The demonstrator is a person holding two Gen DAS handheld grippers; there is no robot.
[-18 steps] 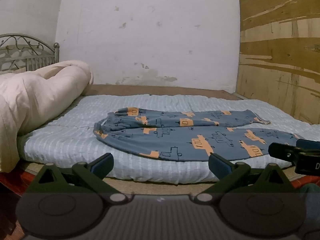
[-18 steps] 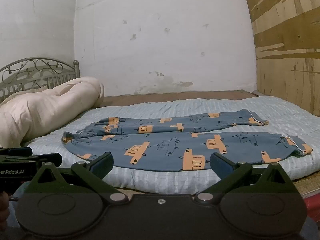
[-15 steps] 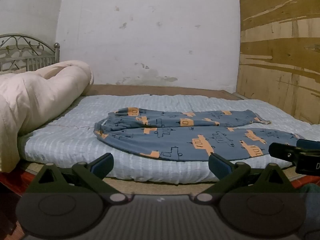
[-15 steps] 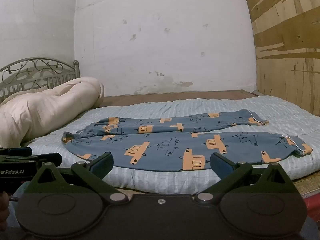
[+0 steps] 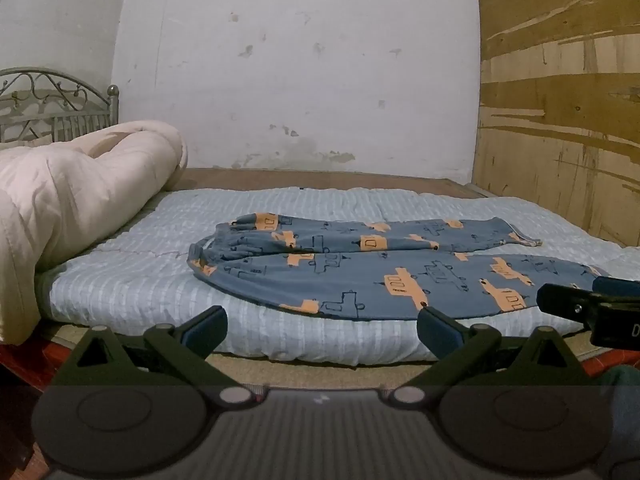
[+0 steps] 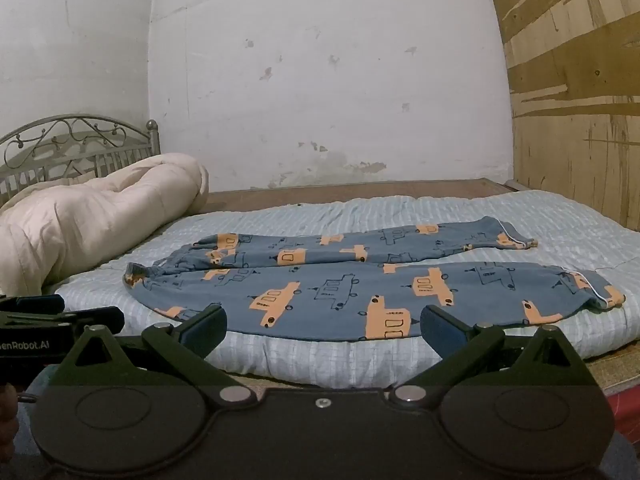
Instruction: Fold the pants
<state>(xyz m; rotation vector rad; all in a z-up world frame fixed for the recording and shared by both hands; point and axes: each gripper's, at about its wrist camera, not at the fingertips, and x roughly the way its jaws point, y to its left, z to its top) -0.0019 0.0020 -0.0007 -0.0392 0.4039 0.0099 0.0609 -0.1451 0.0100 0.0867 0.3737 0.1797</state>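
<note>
Blue pants with orange car prints lie spread flat on the light blue mattress, waistband to the left, both legs pointing right. They also show in the right wrist view. My left gripper is open and empty, hovering in front of the mattress's near edge. My right gripper is open and empty, also short of the near edge. Neither touches the pants. The right gripper's side shows in the left wrist view; the left gripper's side shows in the right wrist view.
A rolled cream duvet lies along the left side of the bed, with a metal headboard behind it. A white wall stands at the back and a plywood wall at the right. The bed's wooden frame shows beyond the mattress.
</note>
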